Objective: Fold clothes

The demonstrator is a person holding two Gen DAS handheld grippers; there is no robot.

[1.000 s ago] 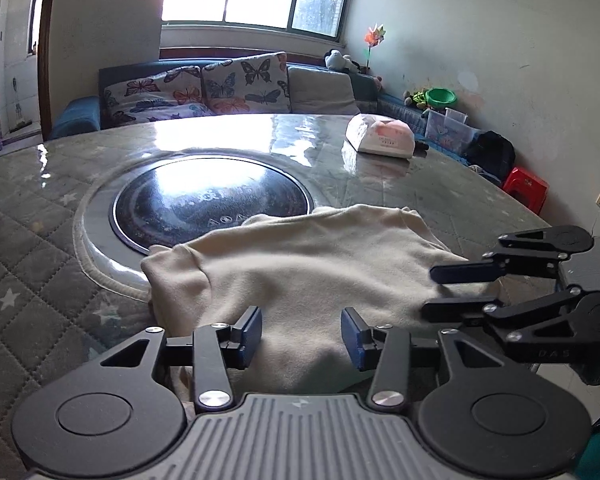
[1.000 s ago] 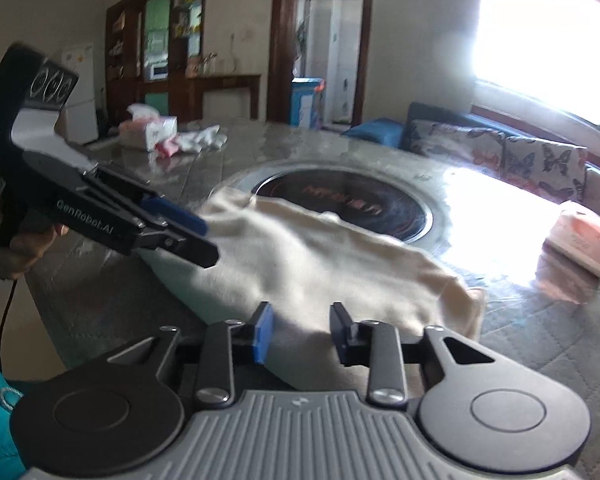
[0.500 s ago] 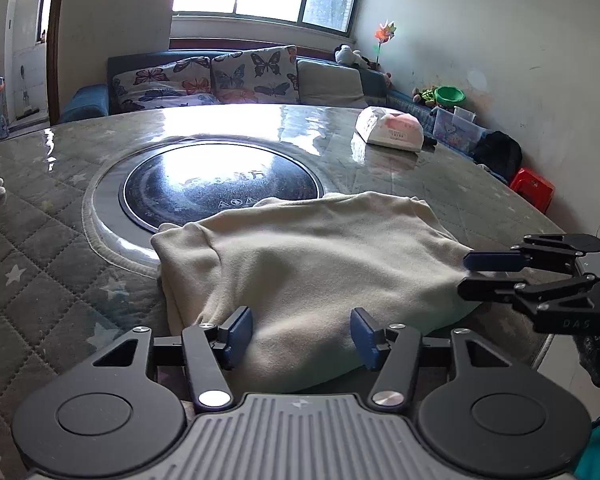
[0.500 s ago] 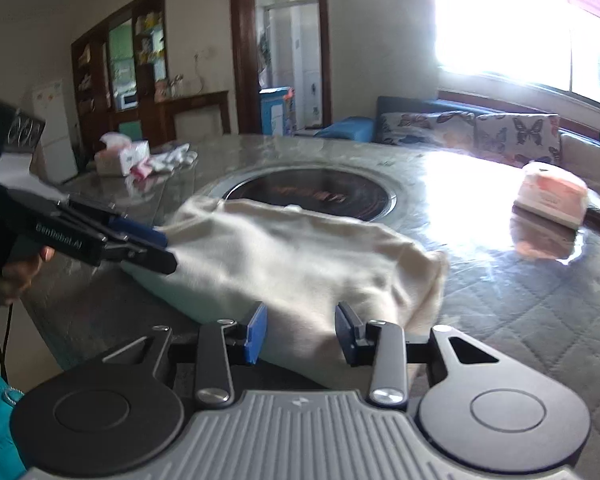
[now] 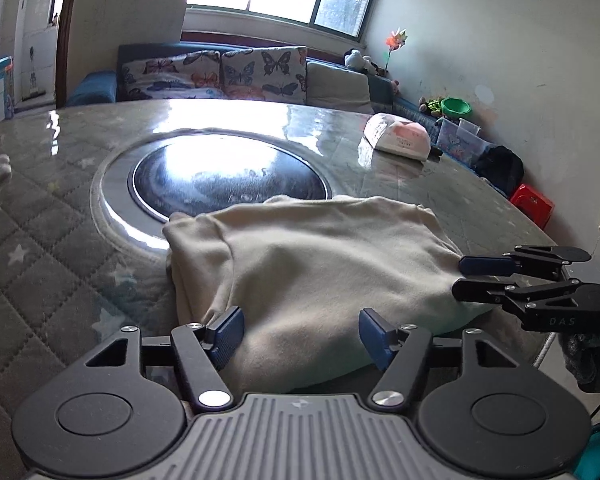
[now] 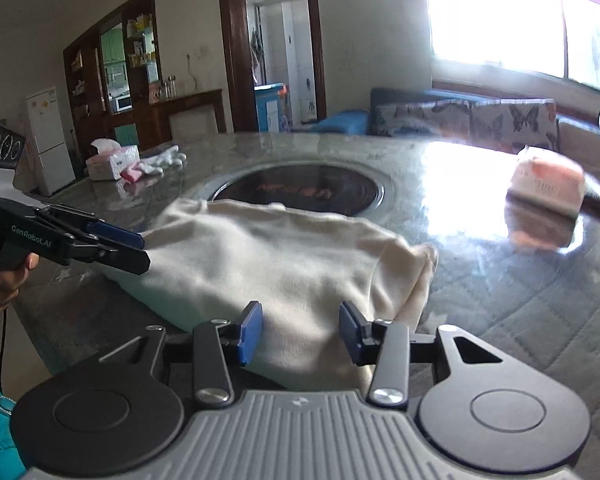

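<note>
A cream garment (image 5: pixel 320 264) lies folded in a rough rectangle near the table's front edge, its far edge on the rim of the round black hob (image 5: pixel 228 176). It also shows in the right wrist view (image 6: pixel 268 256). My left gripper (image 5: pixel 300 336) is open and empty at the garment's near left part. My right gripper (image 6: pixel 296 332) is open and empty at the garment's near right part. Each gripper shows in the other's view, the right one (image 5: pixel 464 278) by the garment's right edge, the left one (image 6: pixel 144 250) by its left edge.
The round table (image 5: pixel 40 264) has a grey quilted star cover under glass. A pink and white tissue pack (image 5: pixel 400 138) lies at the far right. A tissue box (image 6: pixel 108 160) and white gloves (image 6: pixel 160 160) lie far left. A sofa (image 5: pixel 220 76) stands behind.
Both grippers have drawn back toward the table's front edge and opened wider. The garment lies still on the table.
</note>
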